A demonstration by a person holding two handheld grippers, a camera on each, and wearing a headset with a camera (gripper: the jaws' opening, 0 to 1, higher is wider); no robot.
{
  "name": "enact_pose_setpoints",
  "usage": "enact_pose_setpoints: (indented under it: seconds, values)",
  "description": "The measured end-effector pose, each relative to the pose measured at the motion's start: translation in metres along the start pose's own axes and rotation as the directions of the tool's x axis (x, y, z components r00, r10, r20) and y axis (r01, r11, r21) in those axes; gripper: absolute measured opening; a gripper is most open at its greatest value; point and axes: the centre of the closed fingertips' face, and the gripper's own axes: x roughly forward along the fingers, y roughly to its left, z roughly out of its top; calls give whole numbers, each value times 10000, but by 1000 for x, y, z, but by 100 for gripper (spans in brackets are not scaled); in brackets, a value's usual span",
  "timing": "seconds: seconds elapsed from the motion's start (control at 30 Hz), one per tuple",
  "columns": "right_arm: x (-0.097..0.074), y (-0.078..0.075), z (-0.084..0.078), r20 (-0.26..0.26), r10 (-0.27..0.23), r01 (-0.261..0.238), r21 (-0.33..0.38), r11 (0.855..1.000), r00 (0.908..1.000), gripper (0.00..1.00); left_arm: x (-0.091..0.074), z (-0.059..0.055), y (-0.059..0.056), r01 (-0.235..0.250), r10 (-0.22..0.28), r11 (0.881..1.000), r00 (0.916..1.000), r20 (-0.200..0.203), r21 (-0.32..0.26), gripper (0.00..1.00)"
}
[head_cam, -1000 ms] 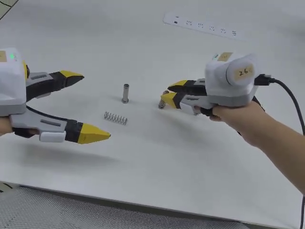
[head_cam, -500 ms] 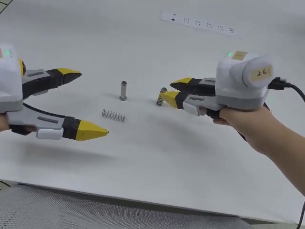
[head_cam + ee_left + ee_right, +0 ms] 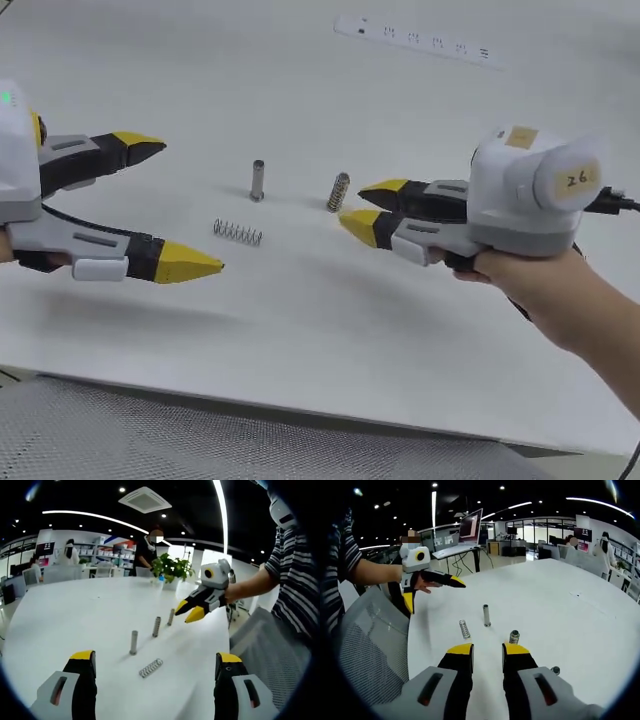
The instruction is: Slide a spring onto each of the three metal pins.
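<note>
A bare metal pin (image 3: 257, 180) stands upright on the white table (image 3: 300, 330). To its right, a second pin (image 3: 339, 192) wears a spring. A loose spring (image 3: 237, 232) lies flat in front of the bare pin. My right gripper (image 3: 362, 203) sits just right of the sprung pin, jaws slightly apart and holding nothing. My left gripper (image 3: 172, 207) hovers wide open at the left, level with the loose spring. In the right gripper view, the sprung pin (image 3: 514, 637) is just beyond my fingertips. A third pin (image 3: 171, 616) stands past it; its detail is too small to make out.
A white power strip (image 3: 420, 42) lies at the far side of the table. The table's near edge (image 3: 300, 410) runs along the bottom, with grey mesh chair fabric (image 3: 150, 440) below it. People and desks fill the background of both gripper views.
My right gripper has drawn back to the right, away from the sprung pin, which now stands free. The left gripper has barely moved.
</note>
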Motion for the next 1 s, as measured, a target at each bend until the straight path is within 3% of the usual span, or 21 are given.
enact_pose_setpoints:
  seconds: [0.4,1.0]
  values:
    - [1,4,-14,-310,110,-107,118,9999,9995,20,0,-1,-4,77,-78,10000,10000,-16,-25,96]
    - [43,31,17,-391,1076,-1103,-740,9911,9934,20,-4,-1,-2,-39,39,10000,10000,-17,-57,95]
